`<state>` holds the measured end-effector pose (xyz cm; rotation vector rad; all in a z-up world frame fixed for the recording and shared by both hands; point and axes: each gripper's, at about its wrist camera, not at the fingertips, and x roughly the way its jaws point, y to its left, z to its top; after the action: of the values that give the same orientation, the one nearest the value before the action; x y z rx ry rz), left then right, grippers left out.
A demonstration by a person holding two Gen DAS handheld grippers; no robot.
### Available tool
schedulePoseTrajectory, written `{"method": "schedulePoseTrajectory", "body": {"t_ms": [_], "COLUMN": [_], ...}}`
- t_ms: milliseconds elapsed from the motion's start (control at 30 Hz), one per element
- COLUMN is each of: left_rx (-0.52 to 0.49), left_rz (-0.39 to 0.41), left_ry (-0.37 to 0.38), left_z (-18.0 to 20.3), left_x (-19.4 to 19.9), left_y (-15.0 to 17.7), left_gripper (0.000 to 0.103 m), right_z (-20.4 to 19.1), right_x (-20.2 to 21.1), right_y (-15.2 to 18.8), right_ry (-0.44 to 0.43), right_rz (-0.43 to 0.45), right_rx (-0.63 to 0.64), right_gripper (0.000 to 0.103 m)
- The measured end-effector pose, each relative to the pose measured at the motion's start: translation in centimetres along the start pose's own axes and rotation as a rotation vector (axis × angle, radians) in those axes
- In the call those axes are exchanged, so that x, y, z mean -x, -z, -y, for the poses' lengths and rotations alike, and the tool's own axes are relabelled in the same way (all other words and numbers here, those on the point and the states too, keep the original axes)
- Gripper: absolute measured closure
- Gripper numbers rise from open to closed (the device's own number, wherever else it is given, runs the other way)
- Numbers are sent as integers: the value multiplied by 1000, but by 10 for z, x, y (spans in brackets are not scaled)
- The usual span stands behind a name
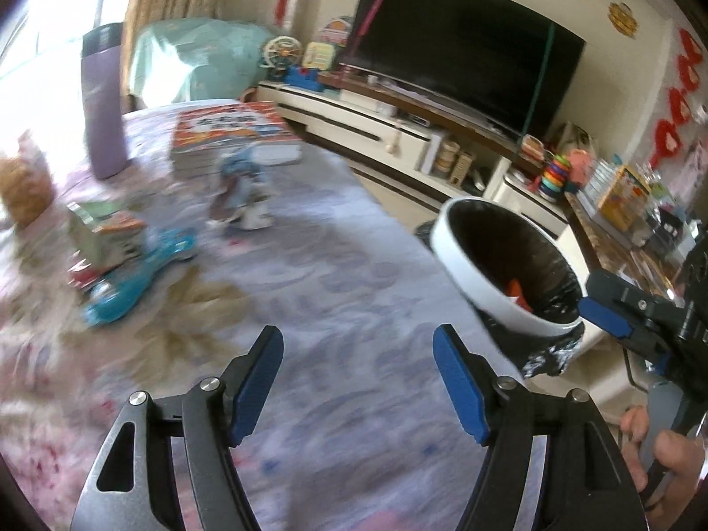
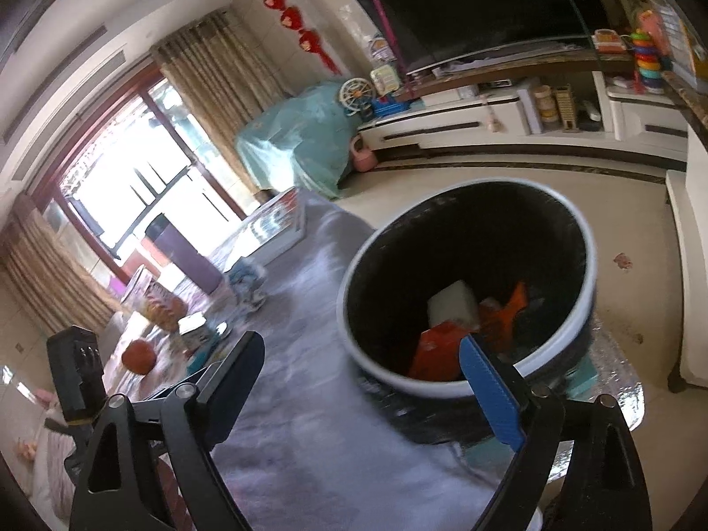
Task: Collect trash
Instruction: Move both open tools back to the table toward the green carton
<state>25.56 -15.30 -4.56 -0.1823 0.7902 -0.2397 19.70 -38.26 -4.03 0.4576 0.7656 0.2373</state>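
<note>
The right gripper (image 2: 358,380) is open and holds nothing; its blue pad hangs over the near rim of the trash bin (image 2: 588,265), which stands just beside the counter (image 2: 309,354) edge. Inside the bin, on the black liner, lie a white block (image 2: 451,305) and orange wrappers (image 2: 436,354), just beyond the fingertips. The left gripper (image 1: 358,380) is also open and empty, above the flowered cloth of the counter, with the bin to its right. Further left on the counter are a blue toy car (image 1: 132,274) and a purple bottle (image 1: 104,101), both blurred
</note>
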Motion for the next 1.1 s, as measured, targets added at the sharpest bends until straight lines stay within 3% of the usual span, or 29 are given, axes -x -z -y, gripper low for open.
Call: {"method": "schedulePoseTrajectory", "body": {"t_ms": [567,1100], "left_rx": [138,181], "left_rz": [23,30], "left_ry": [-83,-122], "left_z": [-75,-118], "left_x": [48,34], "left_y": [16,-8], "left_gripper": [33,33], "right_z": [-74,-105], "right_x": [-38,-89], "right_y": [34,41], "right_ry": [-98,-125], "right_rz": [-88,-161], "right_rx": [135,184], "right_gripper": [11,11]}}
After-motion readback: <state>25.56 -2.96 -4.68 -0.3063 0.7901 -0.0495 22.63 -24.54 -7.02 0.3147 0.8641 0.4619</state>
